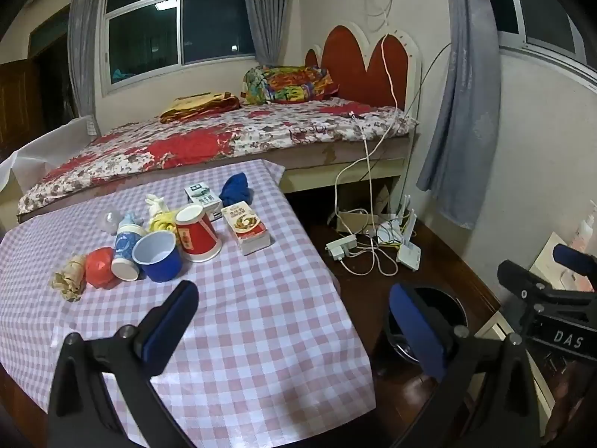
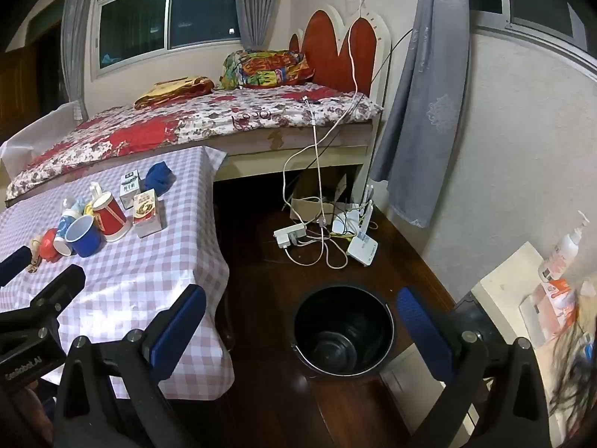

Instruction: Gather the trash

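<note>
Nothing looks collected yet: the black bin (image 2: 343, 330) on the floor right of the table (image 1: 238, 317) appears empty, and all the trash sits clustered on the table's far left. There lie a red paper cup (image 1: 197, 237) tipped over, a blue cup (image 1: 158, 255), 2 small cartons, and crumpled wrappers. The left gripper (image 1: 294, 321) and right gripper (image 2: 302, 330) both gape wide, holding nothing.

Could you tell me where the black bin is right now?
The bin stands on the dark floor right of the table, centred low in the right wrist view.
</note>
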Tool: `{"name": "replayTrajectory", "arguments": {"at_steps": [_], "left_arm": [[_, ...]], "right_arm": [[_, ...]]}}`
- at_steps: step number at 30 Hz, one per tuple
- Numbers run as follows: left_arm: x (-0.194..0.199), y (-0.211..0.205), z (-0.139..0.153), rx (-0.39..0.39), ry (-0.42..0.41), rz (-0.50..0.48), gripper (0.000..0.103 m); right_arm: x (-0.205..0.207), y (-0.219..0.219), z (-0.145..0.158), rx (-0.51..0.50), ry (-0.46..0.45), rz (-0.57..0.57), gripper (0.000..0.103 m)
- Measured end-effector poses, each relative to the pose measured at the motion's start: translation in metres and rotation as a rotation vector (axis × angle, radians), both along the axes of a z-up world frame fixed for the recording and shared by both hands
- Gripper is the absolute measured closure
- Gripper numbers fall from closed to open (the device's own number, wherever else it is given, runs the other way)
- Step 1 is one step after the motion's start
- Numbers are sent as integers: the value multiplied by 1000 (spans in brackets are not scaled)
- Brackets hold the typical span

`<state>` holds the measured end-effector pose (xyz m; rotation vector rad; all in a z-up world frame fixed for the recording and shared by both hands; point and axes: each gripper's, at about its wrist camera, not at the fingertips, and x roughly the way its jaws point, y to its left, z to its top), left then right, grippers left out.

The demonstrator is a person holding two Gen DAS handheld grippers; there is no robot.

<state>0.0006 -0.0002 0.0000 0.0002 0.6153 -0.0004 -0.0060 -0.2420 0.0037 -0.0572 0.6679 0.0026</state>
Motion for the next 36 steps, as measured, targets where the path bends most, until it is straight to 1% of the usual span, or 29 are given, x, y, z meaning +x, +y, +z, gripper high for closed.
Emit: {"name": "replayTrajectory", "arguments": {"at_steps": [9, 10, 36], "left_arm": [[6, -2, -5, 3, -4, 0, 0], [-1, -1, 0, 1, -12, 0, 0], [-1, -1, 0, -1, -11, 1, 0]], "right_arm": [[0, 1, 1, -7, -5, 0, 0], [0, 1, 1, -7, -5, 0, 0], [-1, -2, 4, -6, -13, 0, 0]]}}
